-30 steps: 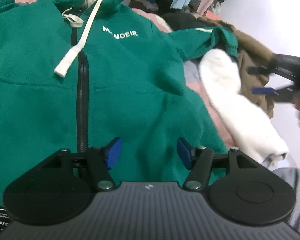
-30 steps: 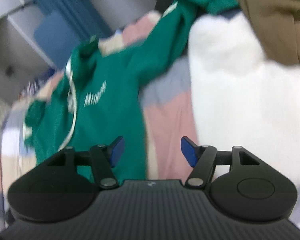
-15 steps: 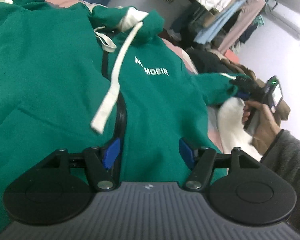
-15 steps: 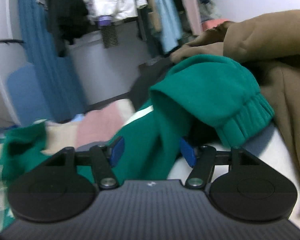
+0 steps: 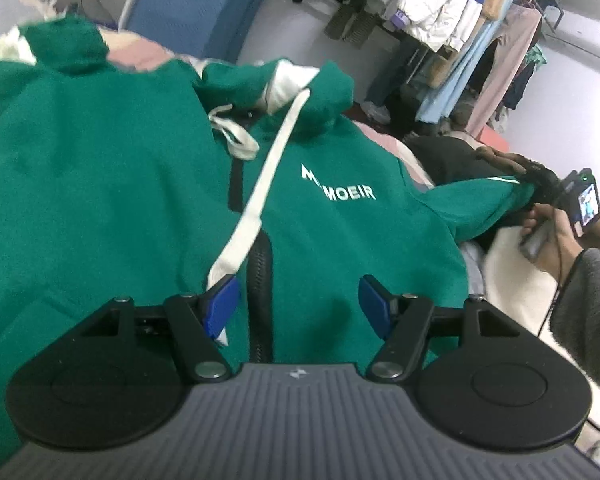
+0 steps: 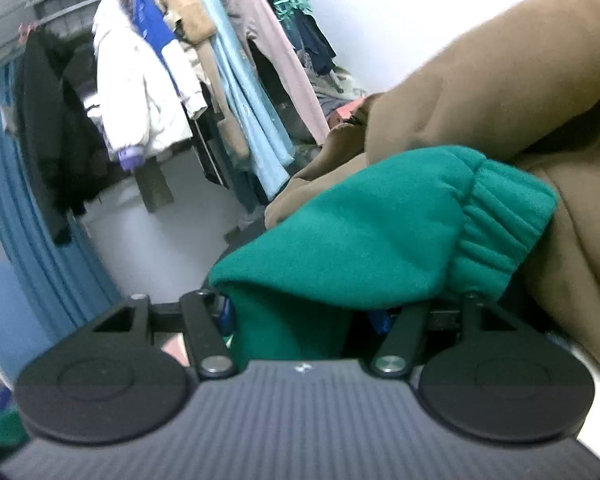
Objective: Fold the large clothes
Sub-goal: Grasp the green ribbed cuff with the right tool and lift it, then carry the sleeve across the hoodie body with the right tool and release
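The green hoodie (image 5: 120, 200) lies spread under the left gripper (image 5: 296, 304), jaws wide, zipper between them. The right gripper (image 6: 304, 316) has the sleeve cuff (image 6: 496, 220) draped over its fingers; grip unclear, pads hidden.

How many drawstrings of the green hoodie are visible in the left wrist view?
2. One long drawstring runs from the hood down to the left gripper. A second, shorter drawstring lies bunched near the collar. No other is visible on the green hoodie.
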{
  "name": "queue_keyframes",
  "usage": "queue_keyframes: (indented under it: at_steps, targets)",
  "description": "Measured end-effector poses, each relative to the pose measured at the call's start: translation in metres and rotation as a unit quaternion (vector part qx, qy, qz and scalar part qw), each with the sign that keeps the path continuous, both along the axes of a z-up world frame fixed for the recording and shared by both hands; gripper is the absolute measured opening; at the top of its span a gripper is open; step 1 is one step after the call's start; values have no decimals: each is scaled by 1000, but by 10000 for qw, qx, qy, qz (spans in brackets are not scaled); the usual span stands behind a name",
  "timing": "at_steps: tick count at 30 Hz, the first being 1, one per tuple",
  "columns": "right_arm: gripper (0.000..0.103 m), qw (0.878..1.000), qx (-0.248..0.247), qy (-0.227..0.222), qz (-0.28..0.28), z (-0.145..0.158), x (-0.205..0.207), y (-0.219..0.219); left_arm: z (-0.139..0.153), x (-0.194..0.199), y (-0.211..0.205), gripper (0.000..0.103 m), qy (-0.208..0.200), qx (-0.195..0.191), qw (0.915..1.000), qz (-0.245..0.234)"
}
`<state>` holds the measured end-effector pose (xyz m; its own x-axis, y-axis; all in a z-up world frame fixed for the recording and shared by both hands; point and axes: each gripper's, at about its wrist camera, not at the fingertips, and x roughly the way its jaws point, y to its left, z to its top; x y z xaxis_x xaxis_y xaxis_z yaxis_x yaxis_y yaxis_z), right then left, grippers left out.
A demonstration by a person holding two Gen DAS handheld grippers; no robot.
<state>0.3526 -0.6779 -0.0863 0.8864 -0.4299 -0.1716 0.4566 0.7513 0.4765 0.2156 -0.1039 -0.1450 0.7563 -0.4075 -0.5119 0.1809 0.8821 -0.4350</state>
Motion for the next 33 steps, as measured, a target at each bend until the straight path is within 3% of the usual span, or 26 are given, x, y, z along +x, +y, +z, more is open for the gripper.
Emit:
queue_keyframes:
  at_steps: [2, 6, 7, 10, 15, 18, 22, 26, 30, 33]
  targets:
    - [60, 9999, -105, 47, 97, 0, 3, -6, -1, -1, 1, 71, 33, -30, 10000, 29]
    - [26, 9975, -475, 500, 140, 6, 5, 4, 1, -2, 7, 71, 89, -17, 9998, 178]
    - [23, 9965, -570, 580, 171, 8, 0, 10, 2, -1, 8, 71, 50, 35, 9998, 192]
    - [18, 9934, -850, 676, 362, 26, -11, 26, 6, -5, 7, 71, -12, 328, 9991, 249]
    - [16, 9857, -1389, 380, 874, 82, -36, 67, 25, -17, 17, 71, -98, 640, 9969, 444]
    - [16, 9744, -1888, 147, 1211, 116, -54, 112, 36, -25, 34, 71, -68, 349, 9976, 593]
    - [16, 9528, -2438, -111, 1805, 152, -88, 182, 53, -38, 53, 71, -81, 545, 9948, 861]
    - [16, 9176, -3116, -237, 2456, 169, -122, 260, 66, -52, 74, 71, -212, 485, 9935, 1006]
    - [16, 8830, -3498, -221, 3123, 162, -154, 334, 77, -64, 96, 71, -263, 378, 9920, 1176]
    - [16, 8565, -3711, -67, 3588, 135, -178, 385, 85, -72, 109, 71, -409, 240, 9899, 1333]
